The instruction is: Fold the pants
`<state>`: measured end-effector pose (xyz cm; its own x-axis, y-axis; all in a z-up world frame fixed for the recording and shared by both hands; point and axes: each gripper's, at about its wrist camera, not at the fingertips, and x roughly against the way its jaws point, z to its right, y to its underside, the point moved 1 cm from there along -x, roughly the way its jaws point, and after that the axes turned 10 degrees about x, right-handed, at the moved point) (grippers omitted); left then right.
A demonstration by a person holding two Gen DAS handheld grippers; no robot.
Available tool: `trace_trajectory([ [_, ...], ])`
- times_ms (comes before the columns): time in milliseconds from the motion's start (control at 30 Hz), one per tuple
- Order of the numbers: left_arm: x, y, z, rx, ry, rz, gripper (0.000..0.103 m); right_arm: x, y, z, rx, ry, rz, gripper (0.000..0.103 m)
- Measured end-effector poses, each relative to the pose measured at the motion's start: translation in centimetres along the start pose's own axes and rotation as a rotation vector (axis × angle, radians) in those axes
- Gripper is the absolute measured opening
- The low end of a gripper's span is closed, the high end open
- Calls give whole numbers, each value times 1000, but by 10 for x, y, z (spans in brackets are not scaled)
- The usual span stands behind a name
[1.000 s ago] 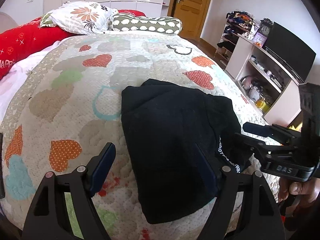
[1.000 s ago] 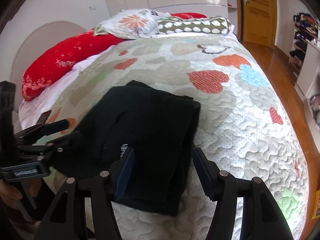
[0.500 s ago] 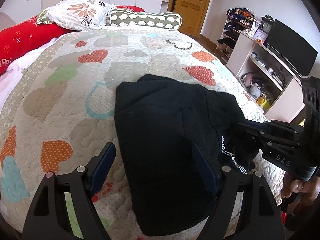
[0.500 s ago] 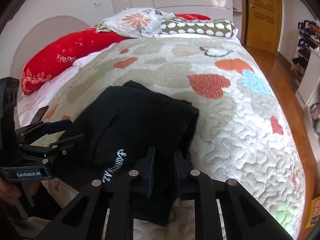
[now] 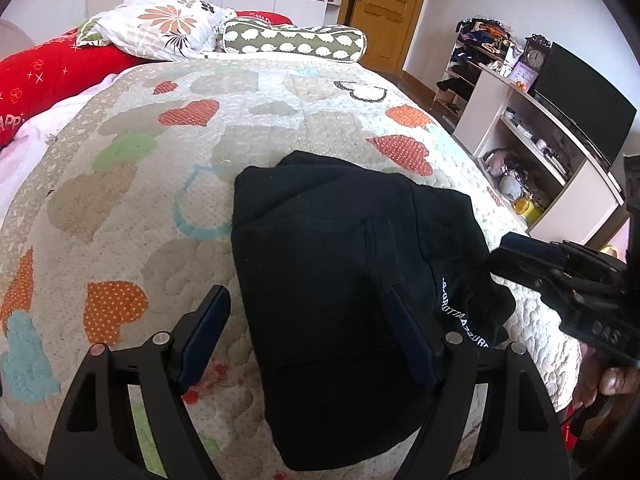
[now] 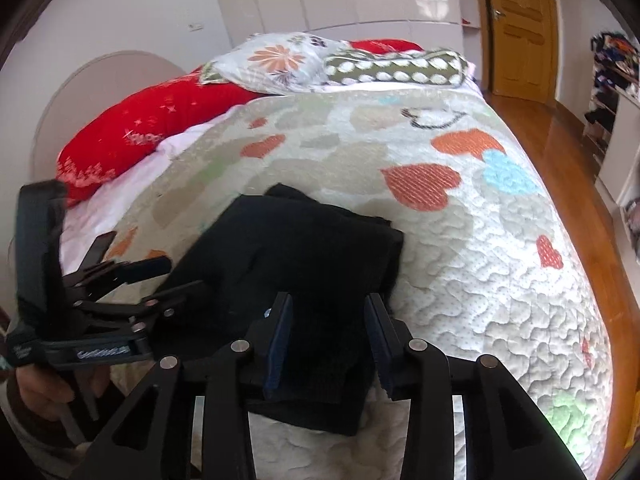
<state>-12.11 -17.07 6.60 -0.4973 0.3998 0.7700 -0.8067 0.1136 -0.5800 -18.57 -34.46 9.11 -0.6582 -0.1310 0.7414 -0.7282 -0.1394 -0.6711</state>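
Black pants (image 5: 328, 248), folded into a thick pad, lie on the heart-patterned quilt (image 5: 132, 208) near the bed's front edge. My left gripper (image 5: 306, 300) hovers open over their near left part, with one finger above the quilt and the other above the fabric. From the right, my right gripper (image 6: 329, 304) is at the lettered waistband edge (image 5: 460, 320). Its jaws are opening, and a bunched fold of the pants (image 6: 304, 248) lies loose between the pads. Each gripper shows in the other's view: right gripper (image 5: 504, 256), left gripper (image 6: 178, 274).
Pillows (image 5: 172, 28) and a red bolster (image 5: 48, 76) lie at the head of the bed. A shelf unit with a dark screen (image 5: 580, 112) stands to the right, across a strip of wooden floor (image 6: 568, 148). A wooden door (image 5: 384, 8) is behind. A hand (image 5: 612, 380) holds the right gripper.
The right gripper's jaws closed on the pants' waistband edge, then spread apart again, and it rose a little. The left gripper stayed open in place.
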Motion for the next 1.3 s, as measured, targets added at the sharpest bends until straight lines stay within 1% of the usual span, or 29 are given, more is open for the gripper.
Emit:
trace_trajectory([
  [67,1,0,0,3,3,0,80,-3,0,-8,26,-15,-11,39],
  [133,1,0,0,2,4,0,81,-7,3,-11,37,-9,-29,39],
  [233,2,1,0,0,3,-1,81,-11,9,-9,21,7,-49,39],
  [367,3,1,-2,16,11,-2,81,-14,17,5,-34,19,-58,50],
  [433,4,0,-5,36,25,-4,84,-18,21,9,-47,8,-72,50],
  [500,3,-1,-9,58,41,-7,84,-22,25,14,-67,-1,-72,55],
  [533,3,-1,-10,61,42,-9,84,-23,27,17,-84,-9,-65,59],
  [633,-1,-1,-13,68,35,-25,84,-26,30,23,-116,-51,-49,60],
  [733,-4,-1,-15,76,43,-38,84,-29,32,27,-139,-73,-40,68],
  [967,-14,0,-18,93,70,-74,84,-40,33,33,-176,-163,-17,72],
  [1033,-16,-1,-19,98,82,-82,86,-44,33,34,-184,-196,-13,73],
  [1167,-22,-2,-21,110,107,-100,88,-53,30,31,-173,-220,-9,76],
  [1300,-27,-3,-24,124,121,-110,92,-59,28,31,-172,-243,1,79],
])
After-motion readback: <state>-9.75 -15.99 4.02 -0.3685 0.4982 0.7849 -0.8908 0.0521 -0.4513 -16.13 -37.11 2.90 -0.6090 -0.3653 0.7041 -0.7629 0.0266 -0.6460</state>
